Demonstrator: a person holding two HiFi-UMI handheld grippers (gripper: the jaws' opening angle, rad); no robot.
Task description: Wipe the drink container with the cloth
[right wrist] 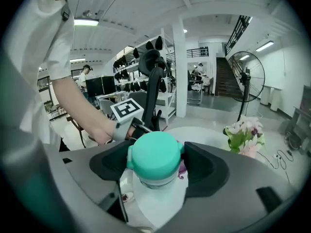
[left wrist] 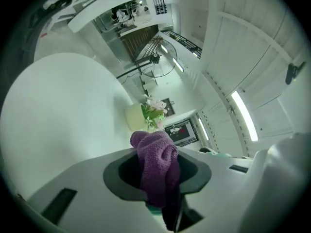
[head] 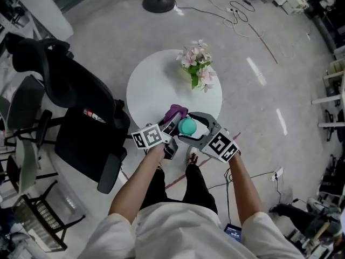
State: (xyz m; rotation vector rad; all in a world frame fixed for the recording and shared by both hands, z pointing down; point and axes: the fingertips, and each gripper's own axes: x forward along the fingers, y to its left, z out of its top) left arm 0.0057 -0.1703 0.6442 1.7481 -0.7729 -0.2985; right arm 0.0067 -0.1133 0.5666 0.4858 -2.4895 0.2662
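The drink container is a white bottle (right wrist: pixel 158 200) with a teal lid (right wrist: pixel 155 154). My right gripper (right wrist: pixel 158 166) is shut on its body, lid pointing away from the camera. In the head view the teal lid (head: pixel 187 126) shows at the near edge of the round white table (head: pixel 153 85), inside the right gripper (head: pixel 192 128). A purple cloth (left wrist: pixel 156 166) is bunched between the jaws of my left gripper (left wrist: pixel 158 181), which is shut on it. From above, the cloth (head: pixel 175 112) lies just left of the lid, close to or touching the bottle, with the left gripper (head: pixel 170 124) beside it.
A vase of pink flowers (head: pixel 197 63) stands at the table's far right. A black office chair (head: pixel 81 117) is close to the table's left side. A fan base (head: pixel 158 3) and cables (head: pixel 237 15) lie on the floor beyond.
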